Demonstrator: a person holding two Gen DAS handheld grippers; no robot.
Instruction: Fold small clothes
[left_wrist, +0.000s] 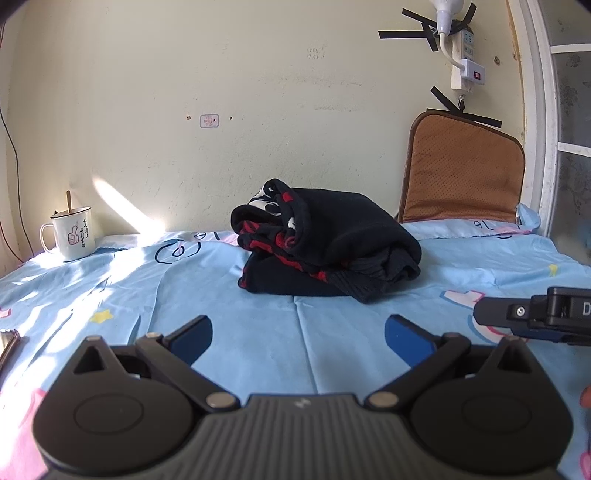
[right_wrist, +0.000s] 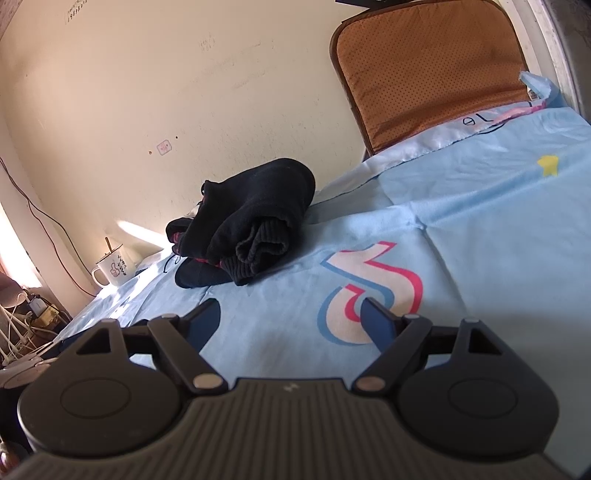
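Observation:
A black knitted garment with red and white pattern (left_wrist: 325, 240) lies folded in a bundle on the light blue sheet (left_wrist: 258, 332), near the wall. The right wrist view shows the same bundle (right_wrist: 247, 229) from its ribbed-cuff side. My left gripper (left_wrist: 298, 338) is open, low over the sheet, a short way in front of the bundle with nothing between its fingers. My right gripper (right_wrist: 291, 319) is open too, over a pink and blue logo print (right_wrist: 369, 291), to the right of the bundle. A finger of the right gripper (left_wrist: 535, 314) pokes in at the right edge of the left wrist view.
A white enamel mug (left_wrist: 72, 236) with a stick in it stands at the far left by the wall. A brown cushion (left_wrist: 461, 170) leans against the wall at the back right. A power strip (left_wrist: 463, 55) is taped to the wall. Cables and plugs (right_wrist: 22, 332) lie beyond the left edge.

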